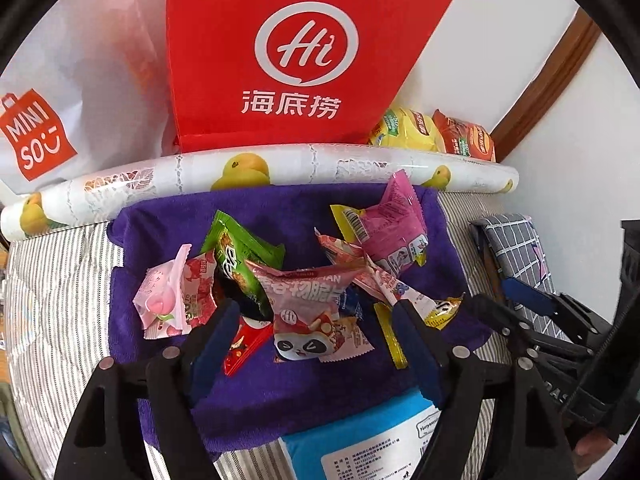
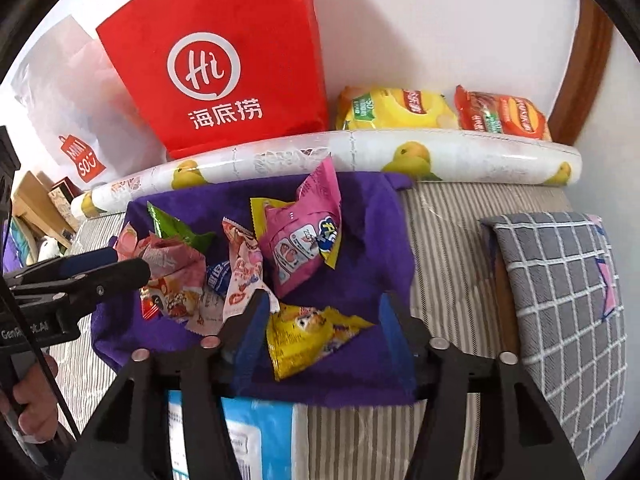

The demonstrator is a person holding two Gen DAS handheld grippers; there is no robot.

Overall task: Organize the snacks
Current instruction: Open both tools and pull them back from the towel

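Both grippers, the left gripper (image 1: 316, 312) and the right gripper (image 2: 324, 312), are hanging released over light, crinkly, slippery snack packets (image 1: 296, 284); I'd be pinching a flat edge of the yellow packet (image 2: 300, 340).

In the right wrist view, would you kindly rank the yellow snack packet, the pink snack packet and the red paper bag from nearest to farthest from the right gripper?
1. Yellow snack packet: between the open jaws of the right gripper, on the purple towel.
2. Pink snack packet: just beyond, mid-towel.
3. Red paper bag: farthest, upright against the wall.
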